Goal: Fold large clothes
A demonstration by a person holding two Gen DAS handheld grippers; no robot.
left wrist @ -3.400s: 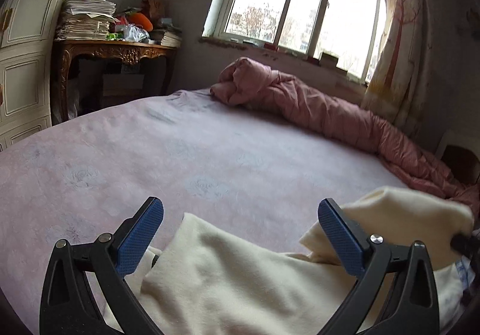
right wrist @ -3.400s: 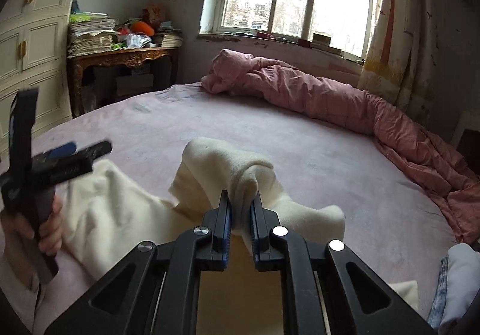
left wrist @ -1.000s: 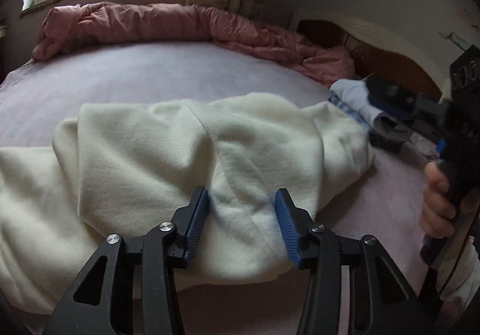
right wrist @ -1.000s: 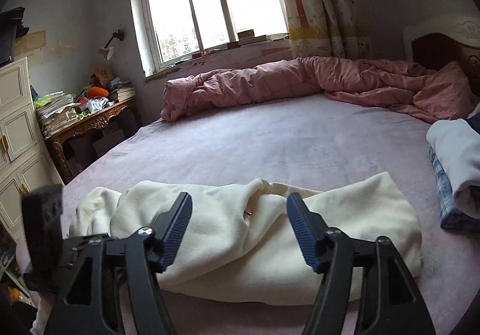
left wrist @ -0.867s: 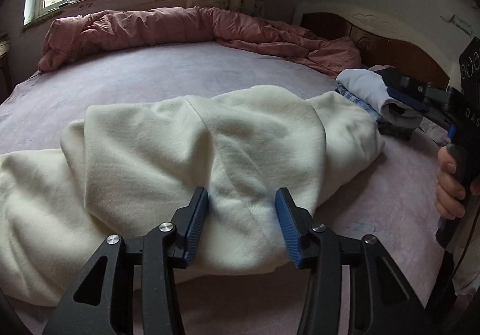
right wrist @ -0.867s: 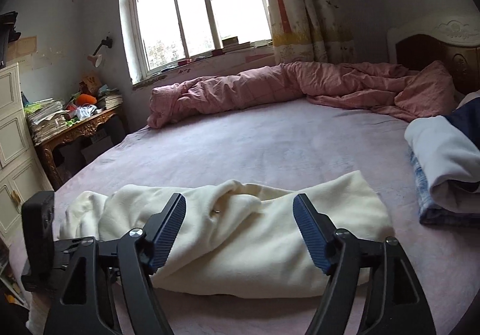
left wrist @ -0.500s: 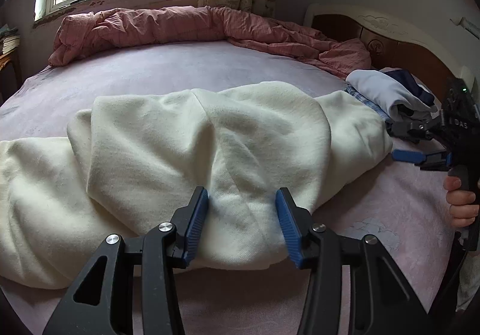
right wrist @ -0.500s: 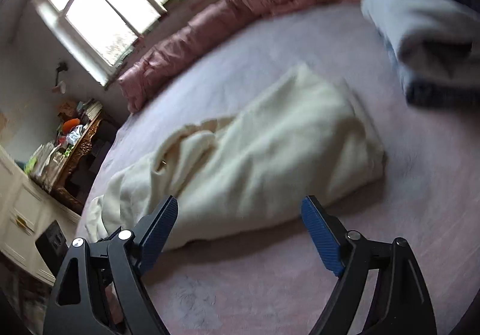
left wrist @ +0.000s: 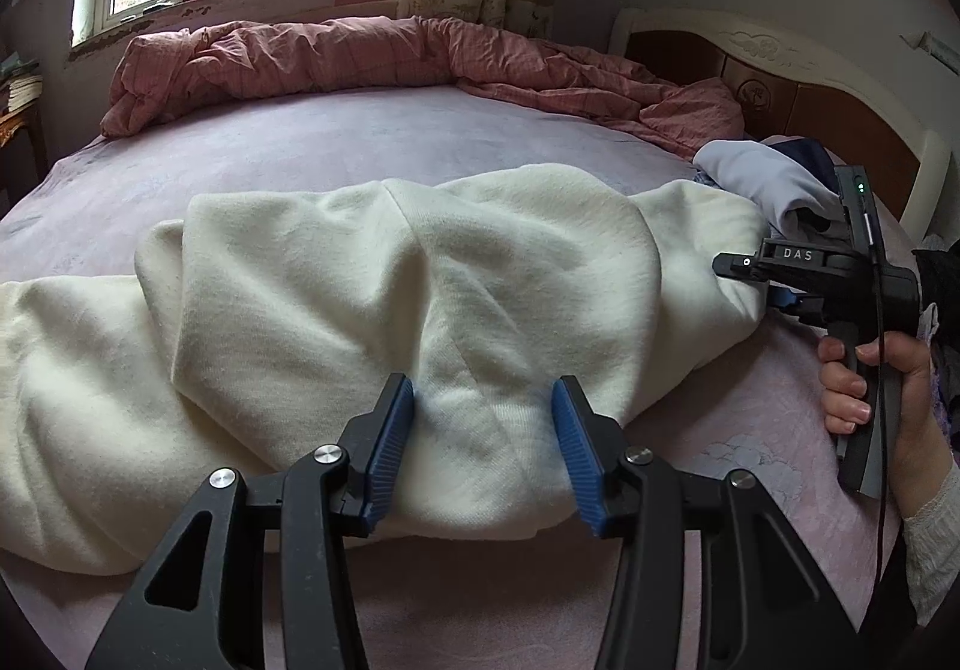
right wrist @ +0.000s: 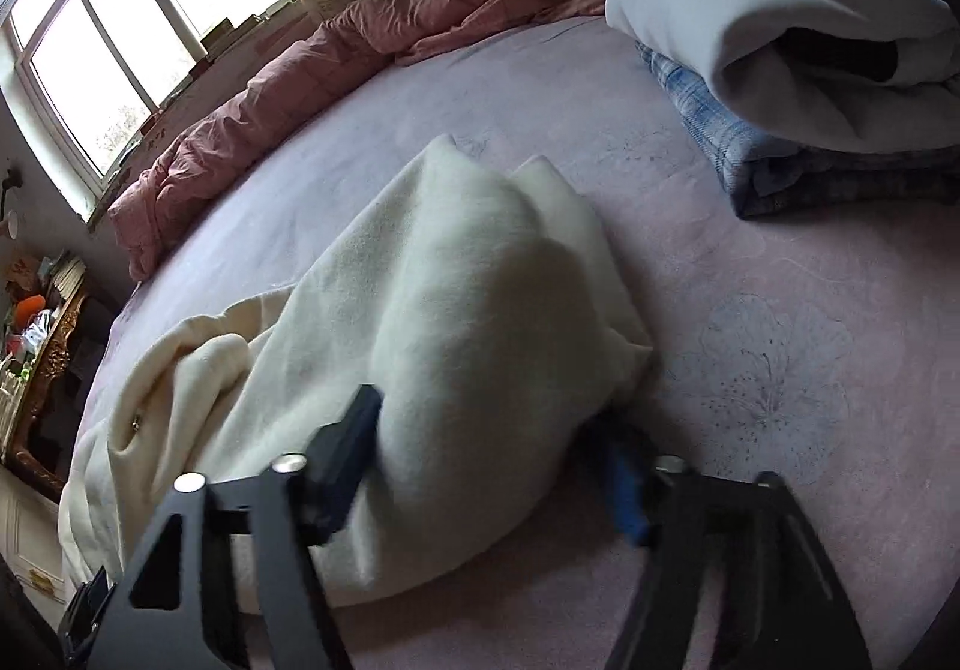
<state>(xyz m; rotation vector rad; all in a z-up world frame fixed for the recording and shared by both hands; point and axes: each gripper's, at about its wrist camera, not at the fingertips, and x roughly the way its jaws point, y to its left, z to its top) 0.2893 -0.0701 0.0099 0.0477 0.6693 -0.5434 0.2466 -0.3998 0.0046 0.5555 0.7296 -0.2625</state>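
Note:
A large cream fleece garment (left wrist: 384, 304) lies bunched lengthwise on the pink bed sheet (left wrist: 312, 142). My left gripper (left wrist: 483, 442) is open, its blue pads (left wrist: 390, 445) pressed against both sides of the garment's near edge. My right gripper (right wrist: 492, 460) is open and straddles the garment's right end (right wrist: 480, 322); in the left wrist view it (left wrist: 756, 280) shows side-on at that end, held by a hand (left wrist: 870, 382).
A rolled pink quilt (left wrist: 372, 52) lies along the far side of the bed under the window. A stack of folded clothes (right wrist: 798, 70) sits at the right by the headboard (left wrist: 798, 100). A cluttered wooden desk (right wrist: 36, 346) stands at the left.
My right gripper has swung down and closed in on the garment's right end, its jaws now around the fabric. My left gripper has stayed at the near edge.

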